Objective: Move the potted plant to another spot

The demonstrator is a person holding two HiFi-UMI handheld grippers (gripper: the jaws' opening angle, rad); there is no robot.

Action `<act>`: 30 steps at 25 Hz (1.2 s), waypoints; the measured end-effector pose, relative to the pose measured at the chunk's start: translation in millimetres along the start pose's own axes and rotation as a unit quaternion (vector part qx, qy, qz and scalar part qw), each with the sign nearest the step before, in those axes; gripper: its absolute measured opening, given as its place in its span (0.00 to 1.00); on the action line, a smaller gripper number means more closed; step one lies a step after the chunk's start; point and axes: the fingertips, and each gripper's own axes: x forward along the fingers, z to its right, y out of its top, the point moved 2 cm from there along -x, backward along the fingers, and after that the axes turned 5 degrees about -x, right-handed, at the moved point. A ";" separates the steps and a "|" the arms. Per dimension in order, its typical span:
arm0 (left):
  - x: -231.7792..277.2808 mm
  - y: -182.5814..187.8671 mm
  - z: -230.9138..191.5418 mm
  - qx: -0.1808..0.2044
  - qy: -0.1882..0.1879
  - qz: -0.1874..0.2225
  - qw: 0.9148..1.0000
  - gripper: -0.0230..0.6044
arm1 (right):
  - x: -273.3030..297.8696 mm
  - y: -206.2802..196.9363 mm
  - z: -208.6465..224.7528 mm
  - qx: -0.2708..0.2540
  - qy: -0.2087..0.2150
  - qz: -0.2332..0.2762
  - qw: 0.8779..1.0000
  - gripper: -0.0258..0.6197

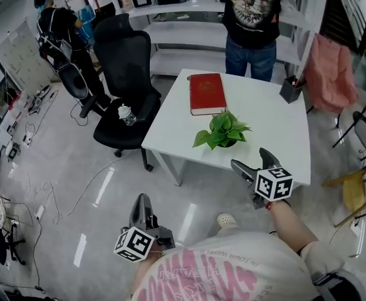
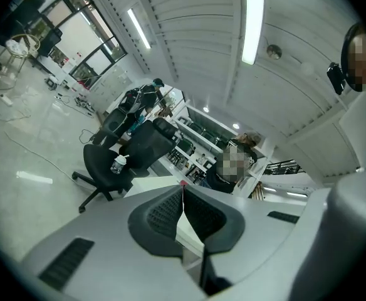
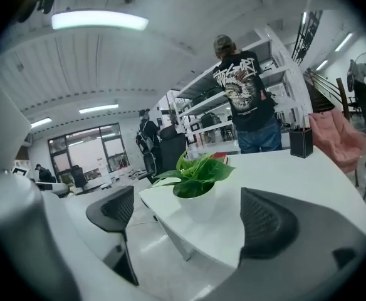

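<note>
Item one: green leafy potted plant in a white pot (image 1: 222,132), upright on the square white table (image 1: 277,137), toward its near edge, well in from both side edges.

Item two: flat red hardcover book (image 1: 207,93), lying just behind the plant, not touching it.

Item three: black square pen holder (image 1: 291,88), at the far right corner, well apart from the plant.

Item four: person in a black printed shirt and jeans (image 1: 252,24), standing against the table's far edge.

Item five: black mesh office chair (image 1: 130,74), left of the table, with a small bottle (image 1: 126,114) on its seat.

Item six: yellow wooden chair (image 1: 358,187), right of the table.

Open room: bare tabletop right of the plant and along the near edge; clear grey floor on the near left.

My right gripper (image 1: 253,163): at the near edge, jaws spread wide and holding nothing, the plant framed between them but ahead, untouched.

My left gripper (image 1: 142,205): over the floor, jaws pressed together, nothing between them.
</note>
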 end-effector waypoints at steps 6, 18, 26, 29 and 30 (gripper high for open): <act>-6.8 -6.8 8.7 0.008 -0.031 -0.025 0.999 0.08 | -41.8 -0.9 -21.2 0.017 -0.027 0.037 0.999 0.71; -26.5 -19.5 27.7 0.009 -0.072 -0.051 0.996 0.08 | -79.4 -10.1 -53.7 0.090 -0.023 0.054 0.994 0.44; -35.9 -34.8 42.4 0.012 -0.090 -0.064 0.994 0.08 | -98.2 -12.7 -60.3 0.115 -0.022 0.079 0.990 0.25; -42.9 -36.1 47.6 0.014 -0.088 -0.067 0.994 0.08 | -105.6 -10.7 -61.7 0.129 -0.018 0.083 0.988 0.18; -44.6 -37.3 49.5 0.016 -0.087 -0.068 0.994 0.08 | -107.2 -9.9 -61.0 0.131 -0.016 0.085 0.988 0.14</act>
